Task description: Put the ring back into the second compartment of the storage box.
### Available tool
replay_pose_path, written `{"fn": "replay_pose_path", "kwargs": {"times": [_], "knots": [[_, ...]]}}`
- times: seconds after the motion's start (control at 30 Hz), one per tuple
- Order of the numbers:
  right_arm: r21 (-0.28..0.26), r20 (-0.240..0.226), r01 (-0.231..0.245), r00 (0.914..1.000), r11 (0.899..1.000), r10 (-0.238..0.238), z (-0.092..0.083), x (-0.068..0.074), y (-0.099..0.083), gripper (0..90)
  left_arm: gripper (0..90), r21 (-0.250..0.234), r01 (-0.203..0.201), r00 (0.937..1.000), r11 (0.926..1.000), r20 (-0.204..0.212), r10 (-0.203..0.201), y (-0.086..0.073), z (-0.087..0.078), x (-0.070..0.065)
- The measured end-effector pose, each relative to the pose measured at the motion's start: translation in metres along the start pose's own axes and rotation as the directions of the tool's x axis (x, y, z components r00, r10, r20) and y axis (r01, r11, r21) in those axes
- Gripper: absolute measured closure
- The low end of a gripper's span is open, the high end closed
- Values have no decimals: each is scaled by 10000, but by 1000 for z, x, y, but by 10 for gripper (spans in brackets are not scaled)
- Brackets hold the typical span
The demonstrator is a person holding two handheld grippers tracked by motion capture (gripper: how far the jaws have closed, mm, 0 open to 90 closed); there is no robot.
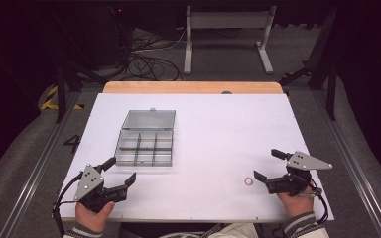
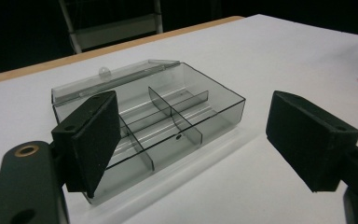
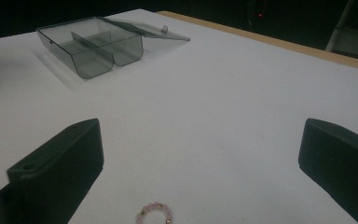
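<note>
Bench [image 1: 218, 129]: white sheet over a wooden top, dark room behind with cables on the floor and a metal stand [image 1: 228, 34].
Box [image 1: 145, 141]: clear smoky plastic, left of centre, lid [image 1: 149, 119] flipped open flat behind it, dividers inside, compartments look empty.
Ring [image 1: 248, 181]: tiny pink beaded loop, near the front edge on the right, well apart from the box.
Left tongs [image 1: 121, 171]: jaws wide apart, nothing in them, pointing at the box, just short of its near corner.
Right tongs [image 1: 267, 164]: jaws spread too, ring lying just in front of them, not touching.
</note>
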State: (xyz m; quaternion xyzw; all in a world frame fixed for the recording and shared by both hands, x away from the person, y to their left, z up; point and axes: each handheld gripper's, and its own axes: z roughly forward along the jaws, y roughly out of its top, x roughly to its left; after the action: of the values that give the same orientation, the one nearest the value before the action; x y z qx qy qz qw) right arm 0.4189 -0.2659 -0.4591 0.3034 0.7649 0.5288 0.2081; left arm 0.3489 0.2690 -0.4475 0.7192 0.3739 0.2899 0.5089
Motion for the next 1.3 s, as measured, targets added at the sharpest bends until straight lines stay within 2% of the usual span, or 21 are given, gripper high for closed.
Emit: {"fn": "replay_pose_path", "kwargs": {"times": [0.17, 0.37, 0.6, 0.73, 0.97, 1.0, 1.3], "knots": [[19, 6, 6, 10000, 10000, -6, 0, 0, 0, 6, 188, 56, 27, 10000, 10000, 93, -27, 2, 1, -1], [37, 2, -20, 10000, 10000, 20, 1, 0, 0, 6, 190, 171, -417, 9991, 9990, 32, 416, 5, 1, -4], [71, -24, -50, 10000, 10000, 50, 1, -1, 0, 6, 189, 182, -292, 9995, 9994, 112, 290, 8, 1, -4], [107, -33, -44, 10000, 9999, 44, 2, -1, 0, 6, 189, 297, -85, 9996, 9995, 267, 77, 12, 2, -3], [208, -144, -58, 9999, 9998, 61, 4, -1, -1, 6, 190, 545, -307, 9981, 9980, 552, 276, 19, 7, -5], [204, -151, -64, 9999, 9998, 67, 4, -1, -1, 6, 190, 542, -228, 9979, 9983, 616, 195, 20, 7, -7], [183, -198, -122, 9997, 9998, 126, 4, -1, -1, 6, 194, 644, -558, 9941, 9964, 966, 494, 31, 18, -17]]}}
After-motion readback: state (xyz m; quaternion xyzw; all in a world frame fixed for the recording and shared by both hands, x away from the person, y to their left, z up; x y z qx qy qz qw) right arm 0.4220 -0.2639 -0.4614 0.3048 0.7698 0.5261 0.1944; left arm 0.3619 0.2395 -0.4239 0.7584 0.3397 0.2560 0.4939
